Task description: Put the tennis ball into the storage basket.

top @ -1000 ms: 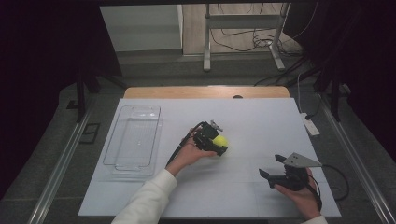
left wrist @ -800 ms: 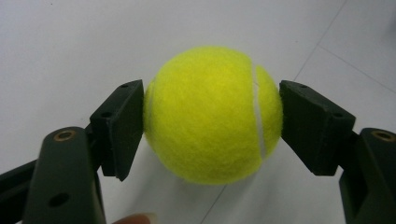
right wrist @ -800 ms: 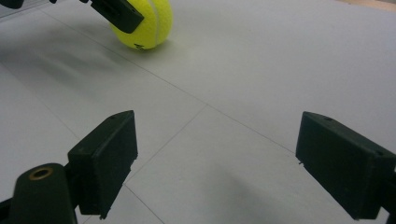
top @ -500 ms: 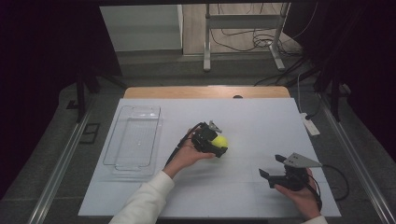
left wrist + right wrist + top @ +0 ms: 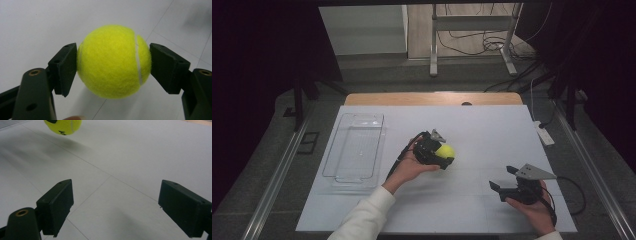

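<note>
Tennis ball (image 5: 113, 61): bright yellow-green felt, fuzzy nap, one curved white seam down the side nearer one pad; dark lettering on its underside in the right gripper view (image 5: 63, 125); one ball, one clear plastic tray (image 5: 354, 150), one white table (image 5: 482, 130), two tongs. Left tongs (image 5: 443, 153): clamped on the ball, a black pad pressed flat against each side, the ball sitting between the tips and raised clear of the table, its shadow below; the tray lies well apart on the side away from the right tongs. Right tongs (image 5: 501, 181): jaws wide apart, nothing between the pads but bare table; held low near the table edge, well apart from the ball, which lies ahead of them.
</note>
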Available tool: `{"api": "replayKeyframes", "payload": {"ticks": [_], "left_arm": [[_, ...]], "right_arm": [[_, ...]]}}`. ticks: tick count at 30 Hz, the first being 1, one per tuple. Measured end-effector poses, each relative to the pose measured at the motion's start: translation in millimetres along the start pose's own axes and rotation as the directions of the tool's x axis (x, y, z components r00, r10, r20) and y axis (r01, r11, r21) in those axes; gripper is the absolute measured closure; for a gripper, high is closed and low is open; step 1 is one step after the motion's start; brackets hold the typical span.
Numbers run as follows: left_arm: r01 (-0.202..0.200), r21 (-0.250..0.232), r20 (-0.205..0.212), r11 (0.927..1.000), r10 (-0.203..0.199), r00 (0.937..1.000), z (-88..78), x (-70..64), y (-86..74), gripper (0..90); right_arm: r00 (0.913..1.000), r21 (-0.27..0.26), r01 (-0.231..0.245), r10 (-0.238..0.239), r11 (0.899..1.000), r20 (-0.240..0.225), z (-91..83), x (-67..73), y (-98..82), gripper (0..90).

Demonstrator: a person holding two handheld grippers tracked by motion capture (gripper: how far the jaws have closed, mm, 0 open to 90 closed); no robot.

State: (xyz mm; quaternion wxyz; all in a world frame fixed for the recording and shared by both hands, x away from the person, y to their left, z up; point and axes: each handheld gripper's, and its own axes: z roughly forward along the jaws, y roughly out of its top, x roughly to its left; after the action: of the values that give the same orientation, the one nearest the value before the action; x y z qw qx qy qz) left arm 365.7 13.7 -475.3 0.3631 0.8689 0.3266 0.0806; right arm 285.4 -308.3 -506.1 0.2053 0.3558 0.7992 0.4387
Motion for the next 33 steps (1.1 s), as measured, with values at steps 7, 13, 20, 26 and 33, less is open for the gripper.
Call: {"api": "replayKeyframes", "payload": {"ticks": [7, 13, 20, 26, 33], "left_arm": [[0.003, -0.020, -0.001, 0.9998, -0.003, 1.0000, -7.9, -0.5, -2.4, 26.7], [-0.004, -0.044, -0.009, 0.9990, 0.004, 1.0000, -16.2, -1.9, -4.4, 26.7], [-0.008, -0.067, -0.012, 0.9977, 0.008, 0.9999, -21.9, -3.3, -7.4, 26.7], [-0.003, -0.083, -0.009, 0.9965, 0.002, 1.0000, -28.3, -3.2, -10.4, 26.7], [-0.013, -0.099, -0.007, 0.9950, 0.012, 0.9999, -35.4, -3.0, -14.2, 26.6]], "right_arm": [[1.0000, 0.000, 0.000, 0.000, 1.000, 0.000, 0.1, -0.1, 0.0, 13.4], [1.0000, 0.000, 0.000, 0.000, 1.000, 0.000, 0.1, 0.1, 0.0, 13.4], [1.0000, -0.001, -0.001, 0.001, 1.000, 0.000, -0.2, 0.0, 0.0, 13.4], [1.0000, 0.001, 0.000, 0.000, 1.000, 0.000, -0.1, 0.3, -0.1, 13.4], [1.0000, 0.001, -0.001, 0.001, 1.000, 0.001, 0.0, -0.1, -0.4, 13.4]]}}
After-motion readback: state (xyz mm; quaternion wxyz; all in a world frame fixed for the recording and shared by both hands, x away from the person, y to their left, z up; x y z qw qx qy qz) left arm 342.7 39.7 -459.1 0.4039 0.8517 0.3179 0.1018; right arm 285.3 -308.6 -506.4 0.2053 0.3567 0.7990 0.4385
